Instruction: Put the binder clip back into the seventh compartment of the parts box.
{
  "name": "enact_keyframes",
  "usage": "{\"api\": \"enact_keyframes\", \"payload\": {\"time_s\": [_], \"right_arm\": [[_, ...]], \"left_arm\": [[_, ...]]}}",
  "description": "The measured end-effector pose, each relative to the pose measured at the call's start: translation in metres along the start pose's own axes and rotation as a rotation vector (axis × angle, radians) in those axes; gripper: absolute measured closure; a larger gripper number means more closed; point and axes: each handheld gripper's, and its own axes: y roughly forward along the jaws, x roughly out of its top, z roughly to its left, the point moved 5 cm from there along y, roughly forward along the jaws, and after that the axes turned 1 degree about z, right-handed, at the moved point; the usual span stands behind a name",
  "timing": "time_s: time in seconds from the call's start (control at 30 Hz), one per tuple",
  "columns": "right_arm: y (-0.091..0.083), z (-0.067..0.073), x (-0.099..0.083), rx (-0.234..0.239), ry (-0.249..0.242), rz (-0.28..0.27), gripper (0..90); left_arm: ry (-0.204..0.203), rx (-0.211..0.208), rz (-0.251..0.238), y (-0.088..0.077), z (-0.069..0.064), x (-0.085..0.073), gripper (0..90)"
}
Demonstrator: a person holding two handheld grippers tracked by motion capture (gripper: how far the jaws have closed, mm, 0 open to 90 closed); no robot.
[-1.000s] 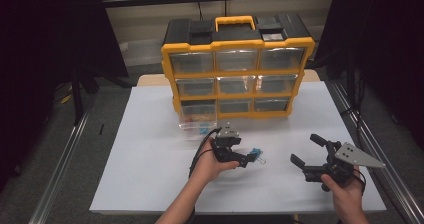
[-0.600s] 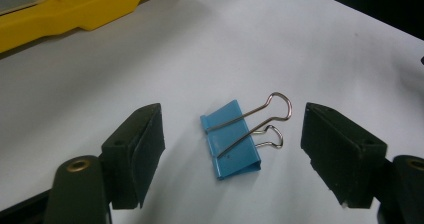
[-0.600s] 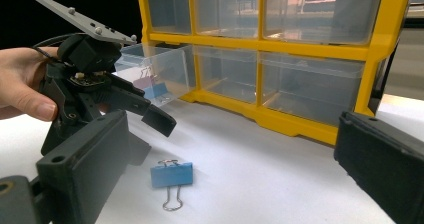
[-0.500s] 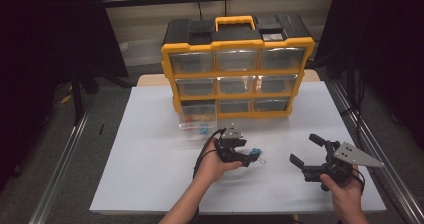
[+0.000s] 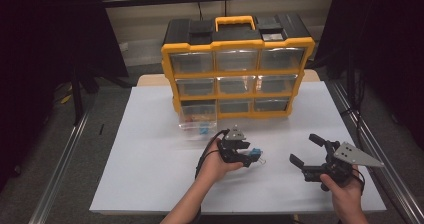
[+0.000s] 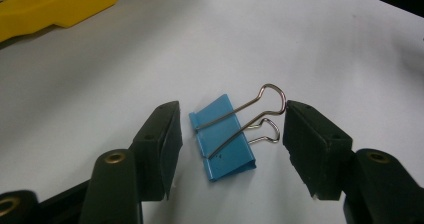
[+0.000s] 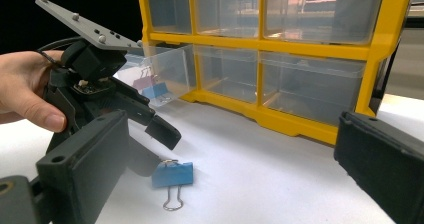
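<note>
A blue binder clip [image 6: 222,136] with wire handles lies flat on the white sheet [image 5: 150,154]. My left gripper [image 6: 231,119] straddles it. Its jaws have just been closing, and a slim gap still shows between the left pad [image 6: 167,134] and the clip's body. From above, the left gripper [image 5: 250,153] sits mid-table with the binder clip [image 5: 256,154] at its tips. My right gripper [image 5: 306,150] rests open and empty to the right. It looks across at the binder clip [image 7: 172,174] and the left gripper [image 7: 155,149].
A yellow and black organizer [image 5: 237,66] with clear drawers stands at the back of the sheet. Its bottom-left drawer [image 5: 199,119] is pulled out and holds several coloured clips. Metal rails [image 5: 372,149] run along both table sides.
The left gripper's jaws have narrowed around the blue binder clip, which has stayed on the sheet. The right gripper has kept still.
</note>
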Motion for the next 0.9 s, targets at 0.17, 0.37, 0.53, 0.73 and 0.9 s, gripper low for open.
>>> {"api": "enact_keyframes", "payload": {"time_s": [0.17, 0.37, 0.53, 0.73, 0.9], "right_arm": [[0.0, 0.0, 0.0, 0.006, -0.003, -0.003, 1.7], [0.001, 0.0, 0.0, 0.007, -0.001, -0.001, 1.7], [0.001, 0.0, 0.0, 0.002, 0.0, -0.005, 1.7], [0.001, 0.0, 0.0, 0.002, 0.001, -0.002, 1.7], [0.001, 0.0, 0.0, 0.006, -0.003, -0.002, 1.7]], "left_arm": [[0.004, -0.016, -0.009, 0.002, -0.002, 0.002, 39.6], [0.015, -0.021, -0.001, 0.004, -0.007, 0.007, 38.8], [0.026, -0.028, -0.002, 0.003, -0.006, 0.009, 46.0], [-0.008, -0.005, -0.027, -0.003, -0.002, 0.009, 56.0], [-0.015, 0.002, -0.036, -0.007, 0.001, 0.008, 66.2]]}}
